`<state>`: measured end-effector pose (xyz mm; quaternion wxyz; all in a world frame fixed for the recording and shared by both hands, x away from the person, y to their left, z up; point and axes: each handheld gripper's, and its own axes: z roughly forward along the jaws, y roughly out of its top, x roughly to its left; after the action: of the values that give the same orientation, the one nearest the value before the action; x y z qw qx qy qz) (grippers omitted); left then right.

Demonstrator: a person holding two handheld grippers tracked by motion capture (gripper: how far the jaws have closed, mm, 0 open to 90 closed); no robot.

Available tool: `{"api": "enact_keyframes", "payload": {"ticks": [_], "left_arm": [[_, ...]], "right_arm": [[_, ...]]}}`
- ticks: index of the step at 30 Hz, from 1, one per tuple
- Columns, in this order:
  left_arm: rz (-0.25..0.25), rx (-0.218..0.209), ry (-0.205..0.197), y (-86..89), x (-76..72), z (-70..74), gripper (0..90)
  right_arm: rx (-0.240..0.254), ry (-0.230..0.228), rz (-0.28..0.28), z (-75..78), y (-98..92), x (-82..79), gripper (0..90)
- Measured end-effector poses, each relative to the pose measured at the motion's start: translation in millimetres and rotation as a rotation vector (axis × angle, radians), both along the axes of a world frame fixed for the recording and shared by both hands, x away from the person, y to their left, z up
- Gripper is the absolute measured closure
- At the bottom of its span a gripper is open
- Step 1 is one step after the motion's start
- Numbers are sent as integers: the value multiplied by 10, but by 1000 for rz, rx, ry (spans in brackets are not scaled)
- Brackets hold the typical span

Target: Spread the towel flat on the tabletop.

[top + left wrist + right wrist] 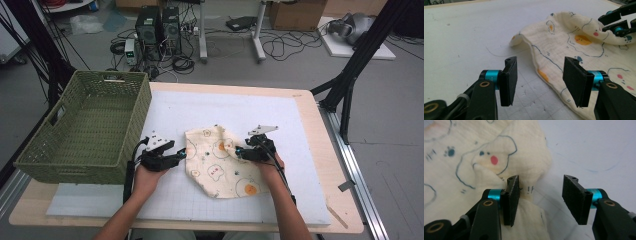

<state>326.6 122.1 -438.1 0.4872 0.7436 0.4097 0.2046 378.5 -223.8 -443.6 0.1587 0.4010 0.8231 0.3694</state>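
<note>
Fingers (511, 195) of the right gripper (241, 151) stand apart, holding nothing, at the cloth's (220, 160) folded right edge. Left gripper (181, 154), likewise parted and empty, waits just off its left edge on the desk (300, 150).

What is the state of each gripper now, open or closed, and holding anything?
Left gripper: open, holding nothing; the cloth edge lies between its jaws, untouched.
Right gripper: open, holding nothing; one jaw rests against a fold of the cloth.

My view: cream cloth (220, 160) with blue-outlined animals and orange spots, green woven basket (90, 125), white mat (280, 120).
</note>
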Motion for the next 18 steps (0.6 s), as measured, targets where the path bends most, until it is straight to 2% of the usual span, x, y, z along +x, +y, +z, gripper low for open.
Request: {"api": "enact_keyframes", "payload": {"ticks": [1, 2, 3, 5, 6, 8, 10, 14, 16, 18], "left_arm": [[-1, 3, 1, 2, 0, -1, 456], [-2, 3, 3, 1, 1, -1, 456], [-2, 3, 2, 1, 3, -2, 455], [0, 1, 3, -3, 6, -7, 455], [-2, 1, 5, -2, 5, -7, 455], [-3, 3, 4, 5, 1, -2, 455], [2, 1, 5, 9, -2, -2, 455], [-5, 2, 6, -4, -7, -10, 455], [-7, 4, 6, -13, -8, -12, 455], [-9, 6, 8, -19, -11, -15, 455]], "right_arm": [[34, 24, 10, -17, 4, 21, 476], [49, 40, 15, -27, 17, 32, 486], [45, 36, 26, -27, 28, 36, 540], [52, 46, 87, -15, 54, 28, 758], [30, 36, 114, -1, 77, 14, 829], [-57, -3, 138, 58, 126, -41, 865], [-136, -71, 104, 148, 118, -95, 869], [-283, -202, -22, 364, -34, -177, 868], [-350, -240, -65, 451, -110, -186, 866], [-454, -274, -118, 516, -141, -205, 868]]}}
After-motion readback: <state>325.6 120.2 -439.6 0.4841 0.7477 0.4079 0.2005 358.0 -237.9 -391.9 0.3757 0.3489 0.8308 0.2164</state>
